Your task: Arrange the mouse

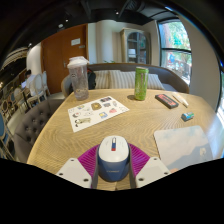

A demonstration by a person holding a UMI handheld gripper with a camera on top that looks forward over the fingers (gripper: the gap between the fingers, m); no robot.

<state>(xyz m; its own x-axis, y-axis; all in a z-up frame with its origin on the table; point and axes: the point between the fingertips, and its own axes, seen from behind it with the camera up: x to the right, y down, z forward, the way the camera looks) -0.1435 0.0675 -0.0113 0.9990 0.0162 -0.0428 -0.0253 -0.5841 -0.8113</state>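
Mouse [113, 156]: white, with a blue-grey strip and wheel along its back, lying nose-forward between the two pink pads [90, 158] of the tool [113, 165], at the near edge of the desk [60, 135]. Both pads press against its flanks, so the tool is clenched on the mouse; whether the mouse rides just off the wood or rests on it cannot be told. Held lengthwise, presumably so it can be set down square to the desk edge. Desk: rounded, pale wood. Just ahead of the mouse, bare wood, the widest open room for a set-down. Far left of centre: leaflet [97, 112], printed, lying flat and askew. Beyond it, near the far rim: tumbler [78, 77], clear with a lid, upright. Far centre-right: can [141, 83], green, upright. Right of the can: phone [167, 100], dark with a reddish edge, flat. Farther right: small blue item [187, 116], kind unclear. Near right: white sheet [184, 143], reaching to the desk's rim, narrowing the room on that side. Beyond the desk: sofa [120, 77] along the far side, wooden door and windows behind. Judgement: forward and leftward travel is unobstructed until the leaflet; rightward meets the sheet soon.
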